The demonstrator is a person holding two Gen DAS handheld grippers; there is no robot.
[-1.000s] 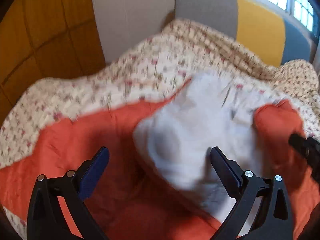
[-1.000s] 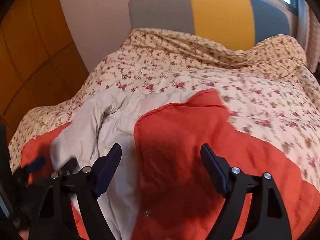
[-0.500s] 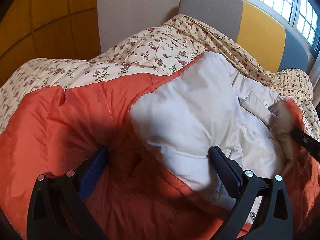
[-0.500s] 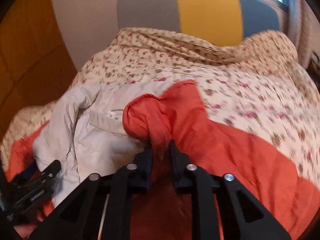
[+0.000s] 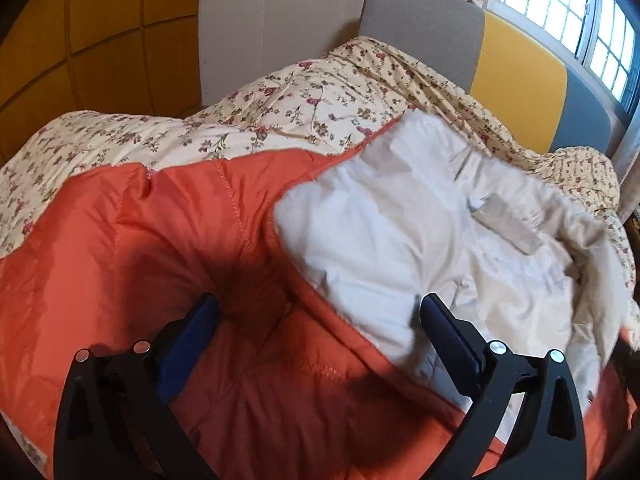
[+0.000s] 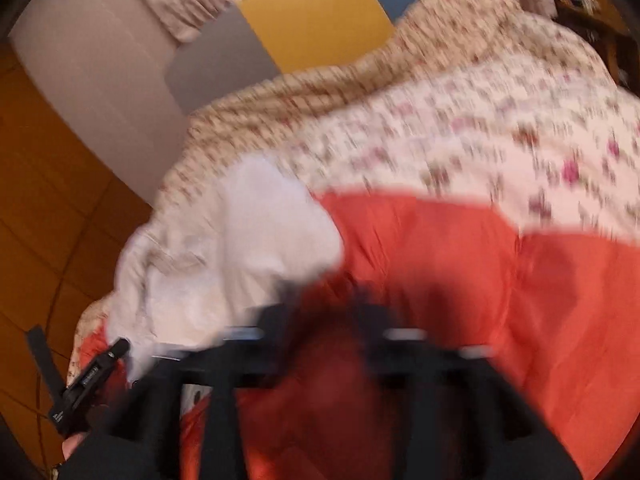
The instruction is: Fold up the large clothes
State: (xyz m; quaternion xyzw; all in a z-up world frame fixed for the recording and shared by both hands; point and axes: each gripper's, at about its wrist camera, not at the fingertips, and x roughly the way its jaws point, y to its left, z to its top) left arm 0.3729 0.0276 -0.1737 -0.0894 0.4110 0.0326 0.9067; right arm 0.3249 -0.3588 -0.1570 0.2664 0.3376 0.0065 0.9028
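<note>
An orange padded jacket point(image 5: 168, 248) with a pale grey-white lining point(image 5: 392, 240) lies spread on a flowered bedspread point(image 5: 280, 108). My left gripper point(image 5: 320, 324) is open, its blue-padded fingers point(image 5: 192, 336) resting low over the orange fabric near the lining's edge, holding nothing. In the right wrist view, which is blurred by motion, my right gripper point(image 6: 324, 300) is shut on a fold of the orange jacket point(image 6: 460, 264), beside the white lining point(image 6: 224, 248). The left gripper's body point(image 6: 88, 384) shows at the lower left there.
The flowered bedspread point(image 6: 480, 120) covers the whole bed. A grey, yellow and blue padded headboard point(image 5: 516, 56) stands at the far end under a window point(image 5: 568, 4). Orange wall panels point(image 5: 80, 32) and a pale wall strip lie to the left.
The right gripper, which closed on the orange fabric half a second ago, now swings with it, and its view tilts and blurs. The left gripper stays open and almost still.
</note>
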